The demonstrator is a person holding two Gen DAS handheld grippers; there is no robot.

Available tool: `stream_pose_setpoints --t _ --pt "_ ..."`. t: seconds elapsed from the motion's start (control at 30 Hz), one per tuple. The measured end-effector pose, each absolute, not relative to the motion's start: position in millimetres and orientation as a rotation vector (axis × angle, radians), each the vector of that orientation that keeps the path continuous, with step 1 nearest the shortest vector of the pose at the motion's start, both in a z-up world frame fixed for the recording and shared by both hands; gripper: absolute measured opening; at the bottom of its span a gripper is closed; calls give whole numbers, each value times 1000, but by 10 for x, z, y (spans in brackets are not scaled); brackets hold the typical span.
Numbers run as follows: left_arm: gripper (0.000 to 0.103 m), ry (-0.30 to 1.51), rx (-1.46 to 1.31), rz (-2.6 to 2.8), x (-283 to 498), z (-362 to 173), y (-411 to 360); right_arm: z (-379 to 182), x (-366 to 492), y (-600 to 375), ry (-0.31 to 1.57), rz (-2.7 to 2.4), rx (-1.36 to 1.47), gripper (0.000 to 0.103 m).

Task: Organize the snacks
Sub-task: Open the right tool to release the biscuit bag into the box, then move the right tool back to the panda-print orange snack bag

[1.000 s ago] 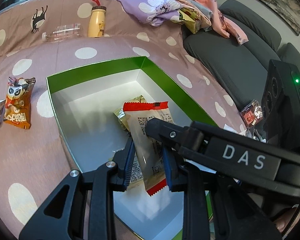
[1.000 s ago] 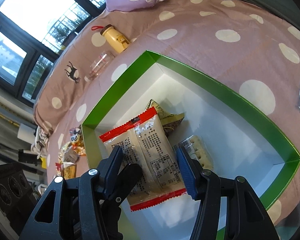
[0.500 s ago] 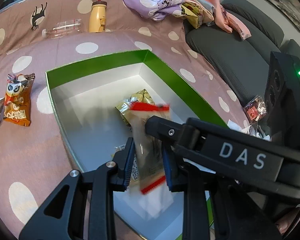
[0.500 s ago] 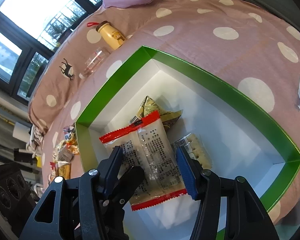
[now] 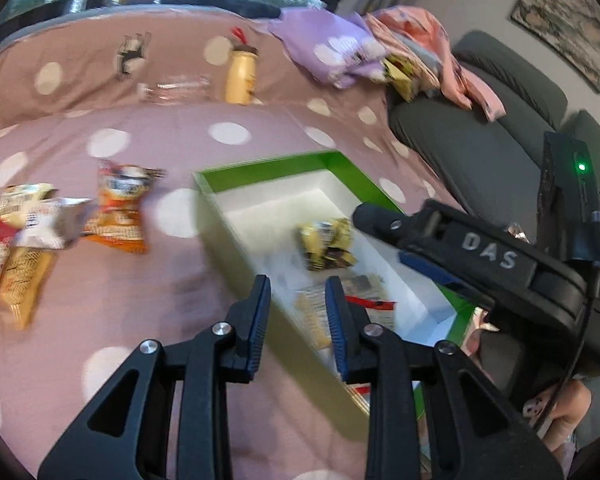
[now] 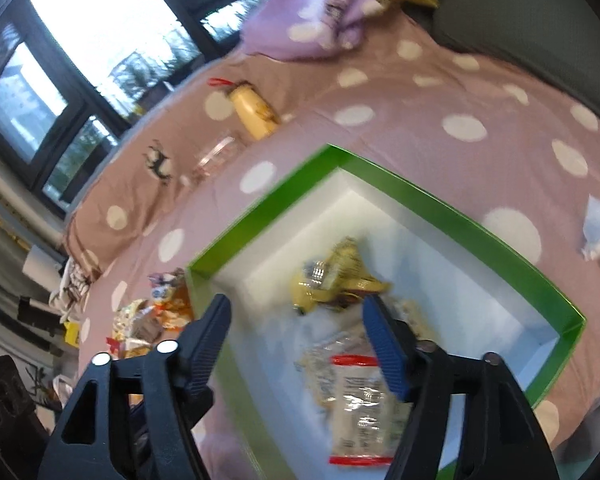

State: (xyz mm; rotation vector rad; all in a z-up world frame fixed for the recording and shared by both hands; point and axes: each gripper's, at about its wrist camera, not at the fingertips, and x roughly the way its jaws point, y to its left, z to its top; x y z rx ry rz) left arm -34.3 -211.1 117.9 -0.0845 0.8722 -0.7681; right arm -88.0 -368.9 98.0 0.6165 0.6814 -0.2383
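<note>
The red-edged cracker packet (image 6: 356,400) lies inside the green box (image 6: 452,204). The right tongs (image 6: 296,336), jaws just opened, hold nothing; the left tongs (image 5: 296,312), slightly parted, are empty too.

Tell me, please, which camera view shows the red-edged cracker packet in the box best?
The right wrist view: the cracker packet lies almost whole on the floor of the green box, though blurred. In the left wrist view only a strip of it shows, behind the left gripper.
</note>
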Motion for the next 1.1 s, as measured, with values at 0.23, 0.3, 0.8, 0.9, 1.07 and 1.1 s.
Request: stream_pose_setpoints --t 0.23,0.3,0.8,0.9,1.07,1.1 --pt "47 820 -101 -662 -326 1279 -1314 1092 -671 -3117 628 -170 484 77" --pt "48 812 -85 -620 -323 1273 -1096 1058 -604 -2963 657 -156 437 77" --pt "72 792 -163 -365 -229 998 25 805 -389 -1939 713 -54 147 77" --pt "73 785 -140 -313 -200 966 107 722 -334 -1791 744 -39 97 77" --pt "78 803 -162 -290 -104 905 234 578 -259 -1622 804 -1 69 77" --pt "79 810 -170 -290 -86 892 252 564 -245 -1603 817 15 72 77"
